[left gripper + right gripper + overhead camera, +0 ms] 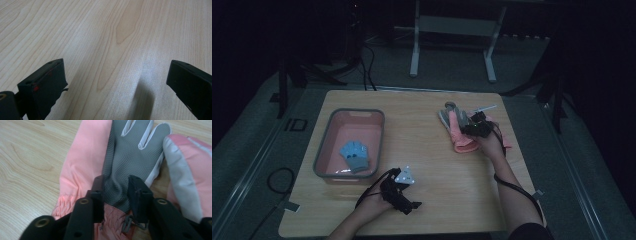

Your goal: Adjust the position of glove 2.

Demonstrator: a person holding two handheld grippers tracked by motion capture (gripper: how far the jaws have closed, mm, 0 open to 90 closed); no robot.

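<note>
A pink glove with a grey palm [85, 157] lies on the wooden table [437, 200] at the back right; the same glove [459, 135] also appears from above. My right gripper [116, 192] is shut on it, its jaws pinching the grey palm fabric just above the gathered cuff. A second pink glove [190, 170] lies beside it. From above, the right gripper [472, 127] sits over both gloves. A blue glove [355, 156] lies in a pink bin [324, 145] at the left. My left gripper [409, 207] rests near the front edge, open over bare wood [116, 82].
A cable trails from each gripper along the person's forearms. Beyond the table's far edge stands a white frame on legs [452, 30] on grey floor. Bare wood stretches between the bin and the gloves.
</note>
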